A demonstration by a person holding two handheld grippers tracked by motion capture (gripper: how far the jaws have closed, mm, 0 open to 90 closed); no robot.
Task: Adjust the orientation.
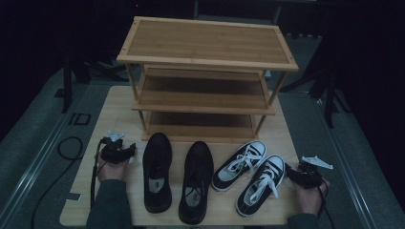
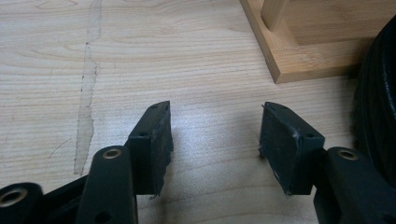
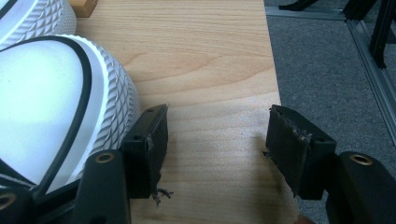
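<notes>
Here, held both black two-jaw grippers, left (image 1: 128,151) and right (image 1: 290,172), apart and empty beside plain black shoes (image 1: 157,172) and black-and-white laced sneakers (image 1: 261,183); risked, likely, pushing one sneaker off table edge.

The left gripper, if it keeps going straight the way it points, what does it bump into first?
Probably nothing soon: the left gripper has open jaws with bare table ahead. The shoe rack's corner and the black shoe lie off to its right, though depth is hard to judge.
</notes>
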